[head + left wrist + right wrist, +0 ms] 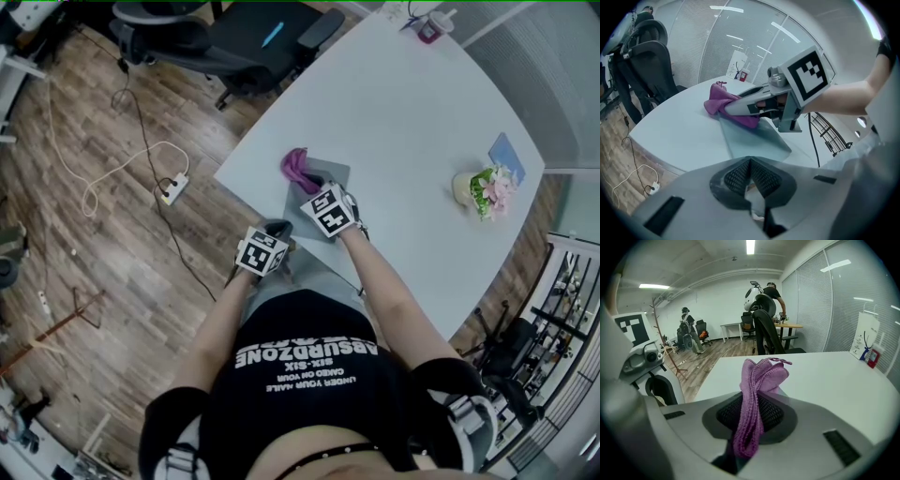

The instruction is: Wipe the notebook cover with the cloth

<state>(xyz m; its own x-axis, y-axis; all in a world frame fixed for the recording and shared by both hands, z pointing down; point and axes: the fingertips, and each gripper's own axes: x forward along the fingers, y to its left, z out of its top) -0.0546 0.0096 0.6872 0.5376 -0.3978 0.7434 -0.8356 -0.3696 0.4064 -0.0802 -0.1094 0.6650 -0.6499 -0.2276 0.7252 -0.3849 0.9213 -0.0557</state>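
Observation:
A thin grey notebook (pixel 326 174) lies flat near the white table's (pixel 412 103) front edge. My right gripper (pixel 307 185) is over it, shut on a purple cloth (pixel 297 167) that bunches out past the jaws. In the right gripper view the cloth (pixel 758 385) hangs folded between the pads of my right gripper (pixel 750 420). The left gripper view shows the notebook (pixel 754 140), the cloth (pixel 723 104) on its far end and the right gripper (pixel 761 105) lying low over it. My left gripper (pixel 278 229) (pixel 750 174) stays off the table edge, shut on nothing.
A pot of flowers (pixel 486 190) and a blue card (pixel 507 157) sit at the table's right, a small bottle (pixel 434 25) at its far end. An office chair (pixel 234 37) stands beyond the table. A power strip (pixel 172 190) and cables lie on the wood floor. People stand far back (pixel 689 331).

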